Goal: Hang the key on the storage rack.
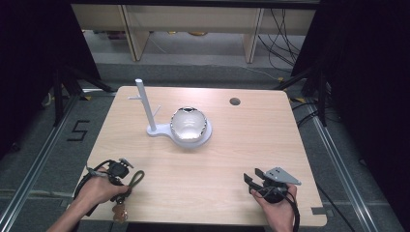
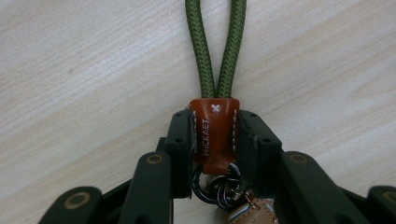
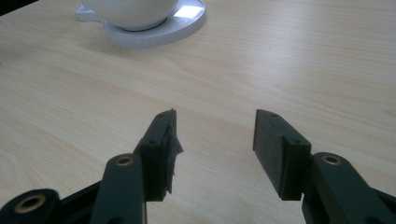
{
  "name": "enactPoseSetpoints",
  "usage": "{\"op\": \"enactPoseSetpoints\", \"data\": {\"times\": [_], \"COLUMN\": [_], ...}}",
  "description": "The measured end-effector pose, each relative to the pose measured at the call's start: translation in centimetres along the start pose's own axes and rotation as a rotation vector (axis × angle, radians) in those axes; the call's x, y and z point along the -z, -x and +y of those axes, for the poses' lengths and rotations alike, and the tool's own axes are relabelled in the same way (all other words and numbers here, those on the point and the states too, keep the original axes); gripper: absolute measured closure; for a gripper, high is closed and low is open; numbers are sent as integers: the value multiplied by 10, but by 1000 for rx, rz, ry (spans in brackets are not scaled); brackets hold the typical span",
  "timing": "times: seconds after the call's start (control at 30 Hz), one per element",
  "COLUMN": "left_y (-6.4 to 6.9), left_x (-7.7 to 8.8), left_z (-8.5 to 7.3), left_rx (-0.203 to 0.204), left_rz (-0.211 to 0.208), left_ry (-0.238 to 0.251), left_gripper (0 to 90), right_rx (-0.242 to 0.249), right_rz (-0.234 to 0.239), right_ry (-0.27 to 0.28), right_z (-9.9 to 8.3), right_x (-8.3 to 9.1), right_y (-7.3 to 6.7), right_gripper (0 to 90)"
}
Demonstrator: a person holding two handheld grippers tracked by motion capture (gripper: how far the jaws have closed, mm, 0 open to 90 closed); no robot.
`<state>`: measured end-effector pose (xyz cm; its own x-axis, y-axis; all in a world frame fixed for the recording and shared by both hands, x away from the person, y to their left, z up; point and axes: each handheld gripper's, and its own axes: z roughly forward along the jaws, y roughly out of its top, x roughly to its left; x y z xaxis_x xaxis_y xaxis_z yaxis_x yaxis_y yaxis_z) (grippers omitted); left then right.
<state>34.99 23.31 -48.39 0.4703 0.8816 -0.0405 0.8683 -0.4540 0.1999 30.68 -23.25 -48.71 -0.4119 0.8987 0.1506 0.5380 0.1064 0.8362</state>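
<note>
A light wooden table (image 1: 227,159) is seen from above, with a white stand (image 1: 159,129) placed near its middle. The stand is made up of an upright post (image 1: 145,104) with short side pegs and a round base, on which a shiny bowl-like vessel (image 1: 189,123) is seated. In the right gripper view the same vessel (image 3: 133,11) is seen on the round white base (image 3: 154,32), well ahead of the jaws.

The left gripper (image 1: 117,170) is held low at the table's near edge, nearer the person than the stand and to its left. Its jaws are closed on the brown leather tab (image 2: 214,133) of a keychain lanyard (image 1: 131,182). From the tab, a doubled olive-green cord (image 2: 215,46) is laid forward across the wood, and dark metal rings (image 2: 219,186) with a tan leather piece (image 2: 250,212) are seen hanging behind the tab, between the jaw arms. The word stamped on the tab is too small to be read with certainty.

The right gripper (image 1: 255,181) is held near the table's near edge, to the right of the stand and well apart from it. Its jaws (image 3: 215,140) are spread wide, nothing is held between them, and bare wood is seen in the gap. A frayed edge is seen on the left pad (image 3: 169,140).
</note>
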Motion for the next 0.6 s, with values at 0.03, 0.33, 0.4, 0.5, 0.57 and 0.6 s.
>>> {"op": "enactPoseSetpoints", "data": {"times": [0.03, 0.33, 0.4, 0.5, 0.57, 0.6], "left_y": [-1, -2, -4, -3, -7, -7], "left_x": [2, 3, 2, 4, 7, 9], "left_z": [0, -8, -10, -13, -15, -17], "left_rx": [4, -19, -29, -9, -69, -48], "left_rz": [-10, -3, 2, -5, 6, -4], "left_ry": [-11, 41, 73, 90, 110, 121], "left_gripper": [673, 677, 677, 678, 679, 679], "right_rx": [32, 49, 31, 4, 57, 50], "right_rz": [-8, 2, -12, -5, -17, -7], "right_ry": [9, 6, 10, -7, 3, 8], "right_z": [0, 0, 0, 0, 0, 1], "right_x": [-1, -1, -1, 1, -1, -1], "right_y": [2, 4, 2, 0, 4, 3], "right_gripper": [506, 506, 506, 507, 507, 507]}}
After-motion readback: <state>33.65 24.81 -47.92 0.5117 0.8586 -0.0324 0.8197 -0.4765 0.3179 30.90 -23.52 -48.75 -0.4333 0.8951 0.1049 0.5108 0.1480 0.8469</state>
